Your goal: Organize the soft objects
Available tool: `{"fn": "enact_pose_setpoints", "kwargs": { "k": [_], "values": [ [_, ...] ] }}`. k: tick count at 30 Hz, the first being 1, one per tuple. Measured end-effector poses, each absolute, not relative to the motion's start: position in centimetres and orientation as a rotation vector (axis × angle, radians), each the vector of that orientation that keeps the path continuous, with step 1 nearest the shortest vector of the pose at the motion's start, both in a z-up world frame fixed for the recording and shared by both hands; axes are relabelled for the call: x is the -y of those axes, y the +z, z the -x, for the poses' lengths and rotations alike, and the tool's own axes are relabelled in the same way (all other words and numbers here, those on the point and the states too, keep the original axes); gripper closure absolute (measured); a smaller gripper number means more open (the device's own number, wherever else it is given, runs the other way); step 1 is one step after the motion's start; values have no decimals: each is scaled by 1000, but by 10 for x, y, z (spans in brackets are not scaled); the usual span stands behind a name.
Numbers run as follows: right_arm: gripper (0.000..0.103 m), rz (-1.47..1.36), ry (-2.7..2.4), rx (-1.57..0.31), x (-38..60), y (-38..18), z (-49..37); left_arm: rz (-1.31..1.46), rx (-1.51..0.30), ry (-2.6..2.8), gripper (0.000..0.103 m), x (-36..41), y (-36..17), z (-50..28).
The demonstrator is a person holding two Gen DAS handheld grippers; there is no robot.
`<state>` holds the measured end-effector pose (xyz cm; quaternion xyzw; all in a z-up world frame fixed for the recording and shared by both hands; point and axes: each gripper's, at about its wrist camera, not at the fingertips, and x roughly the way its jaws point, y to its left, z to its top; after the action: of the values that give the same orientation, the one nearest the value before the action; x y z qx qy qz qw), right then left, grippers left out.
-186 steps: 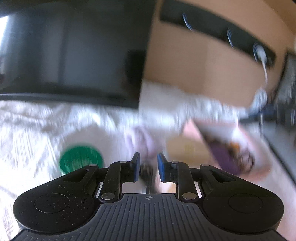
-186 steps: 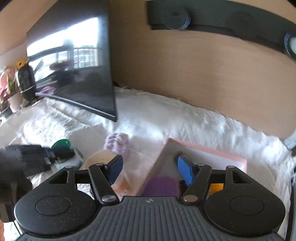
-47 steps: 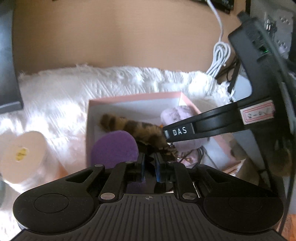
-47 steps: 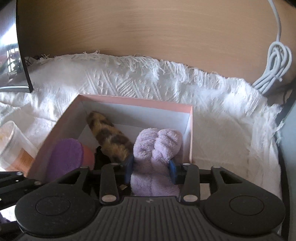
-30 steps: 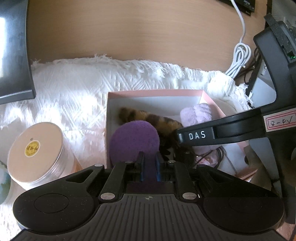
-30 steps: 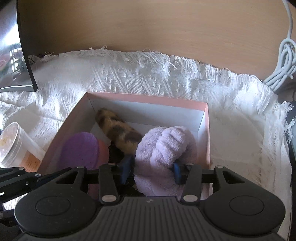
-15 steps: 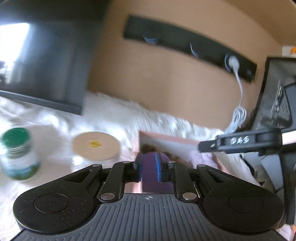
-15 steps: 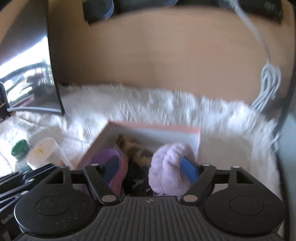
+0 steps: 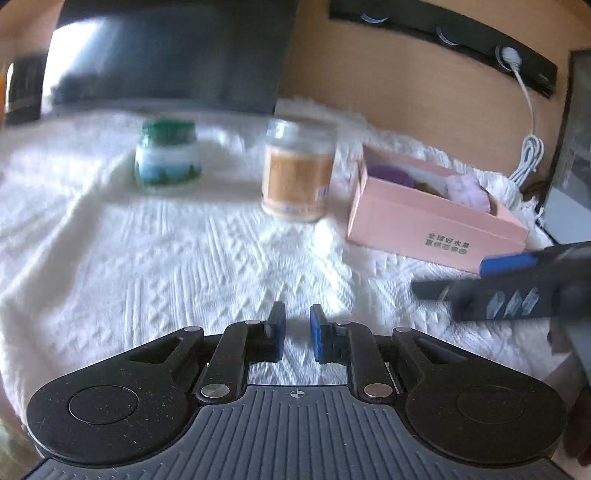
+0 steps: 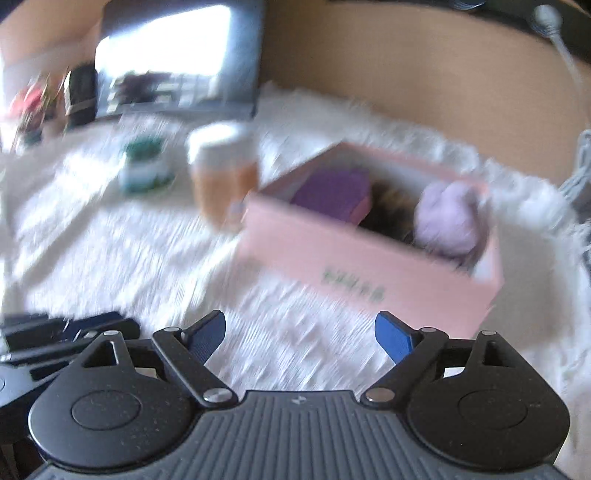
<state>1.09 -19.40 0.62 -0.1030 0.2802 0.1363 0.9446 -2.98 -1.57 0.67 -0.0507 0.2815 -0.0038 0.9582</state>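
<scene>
pink box [image 9: 424, 218], purple sponge [image 10: 332, 192] (lilac towel [image 10: 448, 218])

Both wrist views low over the white-clothed surface [image 9: 184, 258], facing the wall, sharing the pink box [image 9: 424, 225], right view nearer it

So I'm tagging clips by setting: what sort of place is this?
Probably a home desk or bedroom table: a dark monitor at the back, a white textured cloth over the surface, and a wall power strip.

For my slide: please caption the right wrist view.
Opening right gripper, empty, before pink box holding lilac plush.
</scene>
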Motion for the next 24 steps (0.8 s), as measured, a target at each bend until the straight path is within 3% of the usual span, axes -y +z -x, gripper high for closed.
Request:
{"fn": "enact_pose_setpoints", "kwargs": {
  "k": [2, 4, 24],
  "values": [
    [13, 230, 270, -593, 190, -4, -14, 112, -576, -3, 87, 17, 6, 28],
    [0, 204, 238, -593, 195, -7, -15, 124, -576, 7, 87, 17, 6, 29],
    [0, 124, 227, -554, 209, -15, -8, 60, -562, 76, 86, 33, 4, 33]
  ]
}}
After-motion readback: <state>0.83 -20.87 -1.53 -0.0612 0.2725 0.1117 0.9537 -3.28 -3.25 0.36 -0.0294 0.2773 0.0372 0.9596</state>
